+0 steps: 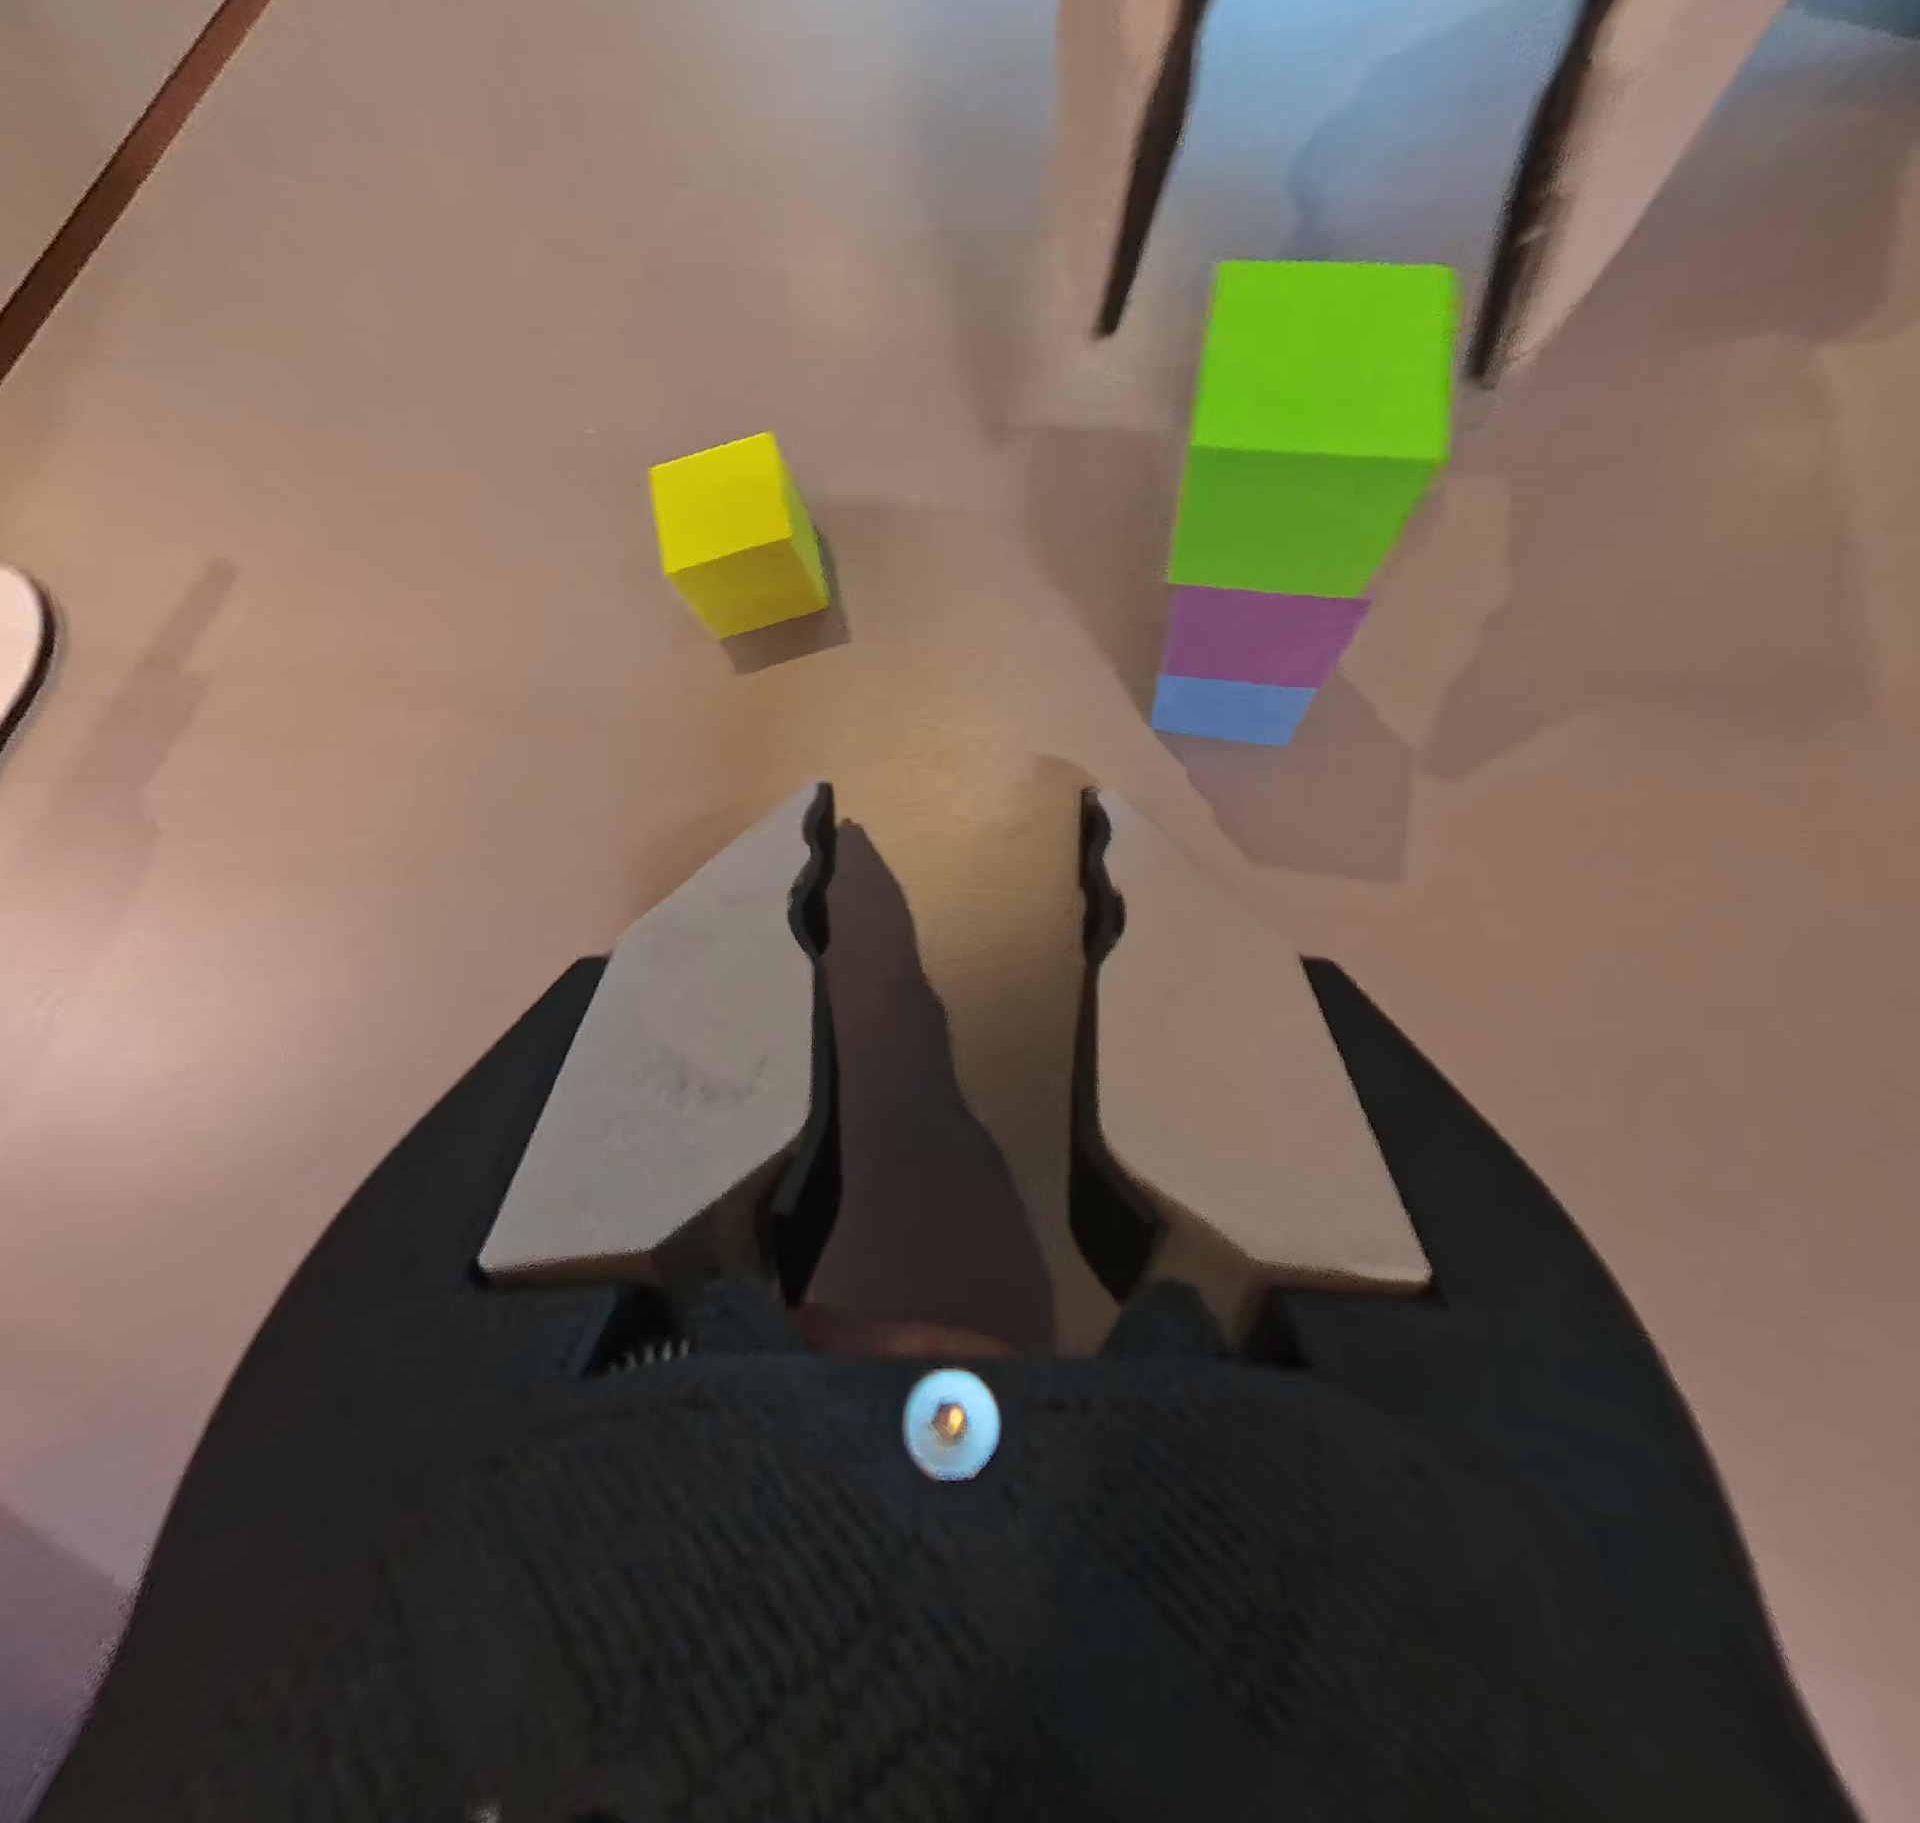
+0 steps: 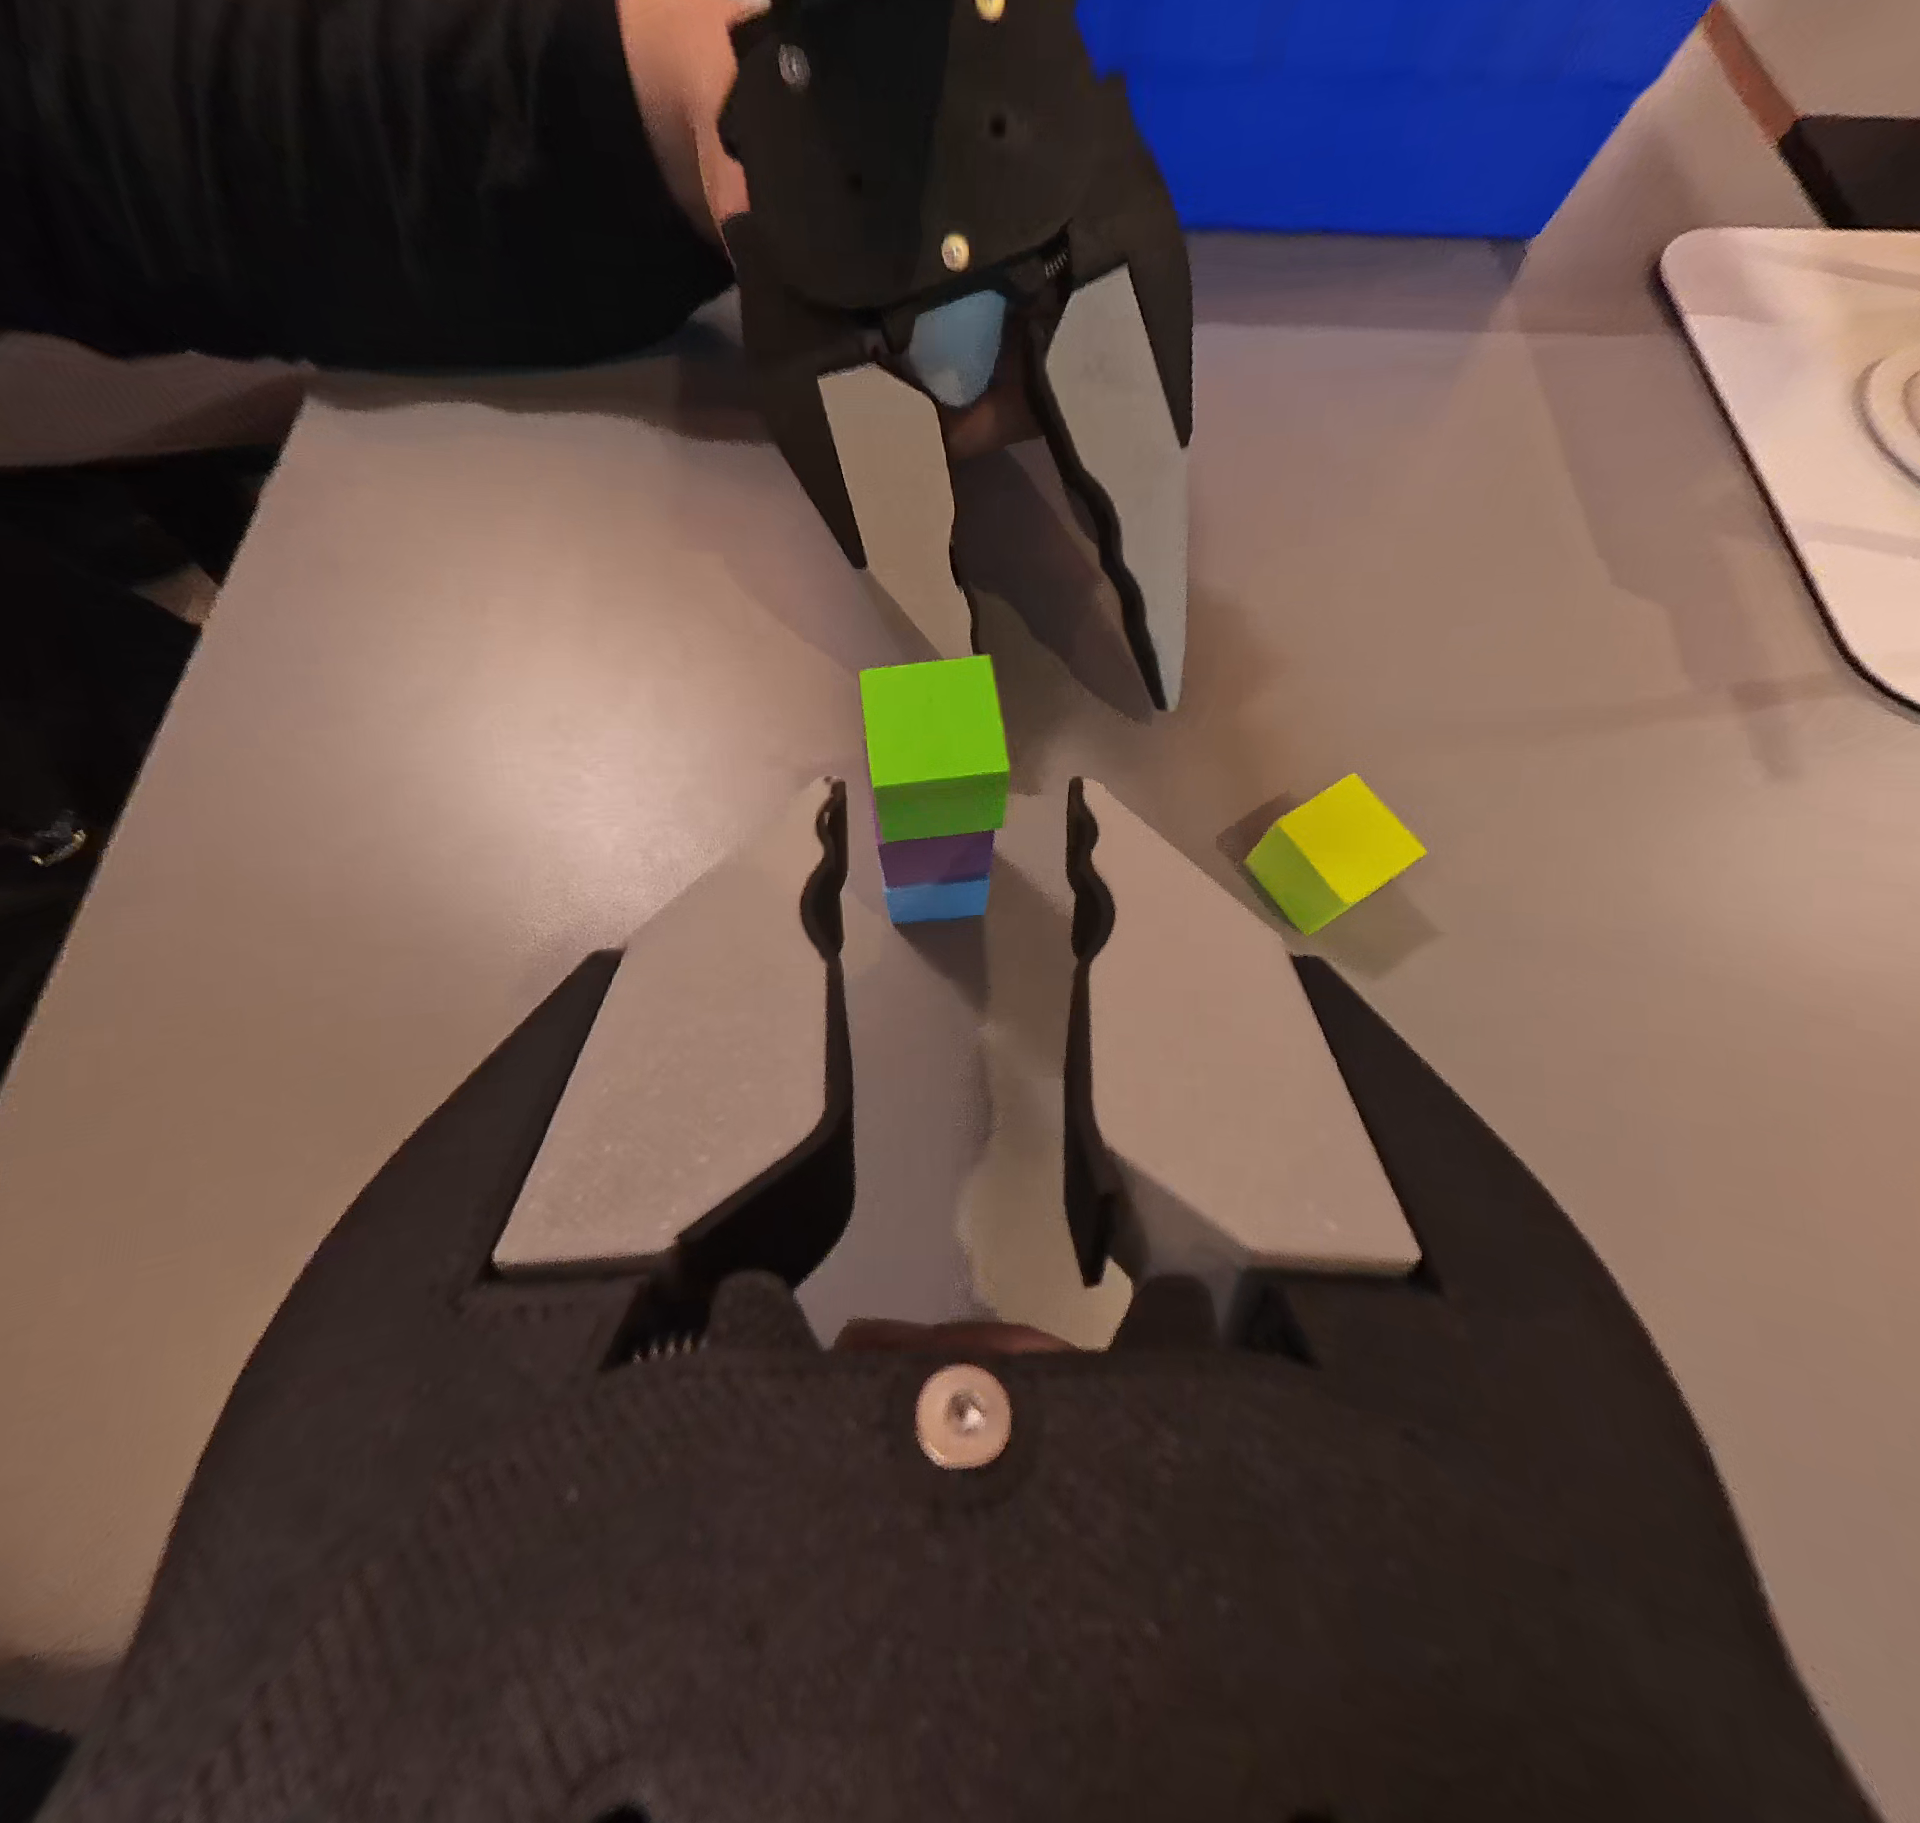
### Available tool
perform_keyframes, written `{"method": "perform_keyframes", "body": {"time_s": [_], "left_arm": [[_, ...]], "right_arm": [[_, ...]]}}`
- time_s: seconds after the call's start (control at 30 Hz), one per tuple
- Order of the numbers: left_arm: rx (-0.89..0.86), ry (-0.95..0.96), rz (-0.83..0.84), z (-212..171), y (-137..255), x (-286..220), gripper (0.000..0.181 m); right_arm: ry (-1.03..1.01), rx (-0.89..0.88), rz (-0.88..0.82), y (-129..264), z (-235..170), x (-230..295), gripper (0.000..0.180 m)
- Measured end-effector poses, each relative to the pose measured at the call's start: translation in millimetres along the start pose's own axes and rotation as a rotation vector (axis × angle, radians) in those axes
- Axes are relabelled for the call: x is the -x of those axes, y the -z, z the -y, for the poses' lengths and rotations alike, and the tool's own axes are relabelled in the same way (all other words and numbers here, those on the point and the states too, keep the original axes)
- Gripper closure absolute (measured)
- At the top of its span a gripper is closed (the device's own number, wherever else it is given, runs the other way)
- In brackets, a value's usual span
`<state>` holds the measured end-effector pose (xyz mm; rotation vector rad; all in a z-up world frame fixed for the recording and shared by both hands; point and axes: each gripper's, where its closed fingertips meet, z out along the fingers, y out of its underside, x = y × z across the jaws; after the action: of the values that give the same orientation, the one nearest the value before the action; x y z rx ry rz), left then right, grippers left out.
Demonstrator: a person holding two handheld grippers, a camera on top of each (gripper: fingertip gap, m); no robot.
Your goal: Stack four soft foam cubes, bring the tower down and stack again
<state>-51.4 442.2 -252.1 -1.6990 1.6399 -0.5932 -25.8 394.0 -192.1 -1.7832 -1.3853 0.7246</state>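
A tower of three foam cubes stands on the table: green cube (image 1: 1314,423) (image 2: 935,734) on top, purple cube (image 1: 1257,635) (image 2: 935,857) in the middle, blue cube (image 1: 1231,708) (image 2: 935,900) at the bottom. A yellow cube (image 1: 732,532) (image 2: 1335,851) lies alone on the table beside it. My left gripper (image 1: 956,807) is open and empty, short of the tower; it also shows in the right wrist view (image 2: 1070,672). My right gripper (image 2: 951,797) is open and empty, its tips either side of the tower's near side; it shows blurred in the left wrist view (image 1: 1299,350), behind the tower.
The table (image 2: 468,734) is grey-beige. A white flat board (image 2: 1818,423) lies at the right in the right wrist view. A person's black sleeve (image 2: 312,142) reaches in from the left. A blue surface (image 2: 1351,59) is beyond the table's far edge. The left gripper's tips are roughly 8 centimetres from the right gripper's. The yellow cube (image 1: 732,532) sits 5 centimetres or so from the ends of my left fingers. The right camera catches it too, in the right wrist view (image 2: 1327,811).
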Motion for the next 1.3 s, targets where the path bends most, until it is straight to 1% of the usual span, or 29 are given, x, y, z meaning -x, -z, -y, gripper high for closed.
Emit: {"method": "perform_keyframes", "body": {"time_s": [0.1,0.17,0.3,0.4,0.57,0.67,0.73,0.93,1.07,1.13,1.3], "left_arm": [[0.021,0.130,0.075,-3,-4,23,0.131],[0.027,0.176,0.093,-2,-7,31,0.127],[0.014,0.189,0.053,12,-21,28,0.125],[0.023,0.191,0.075,21,-34,33,0.125],[0.006,0.224,0.107,31,-43,44,0.130],[-0.005,0.255,0.105,33,-45,49,0.141],[-0.002,0.262,0.097,34,-46,50,0.153],[-0.018,0.223,0.073,38,-47,45,0.154],[-0.112,0.262,0.042,47,-36,46,0.154],[-0.152,0.286,0.014,48,-29,47,0.155],[-0.174,0.272,-0.012,44,-15,47,0.155]], "right_arm": [[-0.035,-0.103,-0.008,15,11,-7,0.140],[-0.062,-0.176,-0.024,27,17,-15,0.140],[-0.134,-0.289,-0.054,44,21,-32,0.140],[-0.177,-0.305,-0.075,49,16,-41,0.141],[-0.190,-0.278,-0.081,44,9,-45,0.142],[-0.178,-0.264,-0.079,42,9,-43,0.143],[-0.173,-0.259,-0.078,40,9,-42,0.144],[-0.173,-0.247,-0.076,38,7,-42,0.144],[-0.189,-0.243,-0.082,39,3,-45,0.144],[-0.200,-0.199,-0.113,36,-7,-51,0.145],[-0.196,0.041,-0.192,13,-47,-61,0.147]]}}
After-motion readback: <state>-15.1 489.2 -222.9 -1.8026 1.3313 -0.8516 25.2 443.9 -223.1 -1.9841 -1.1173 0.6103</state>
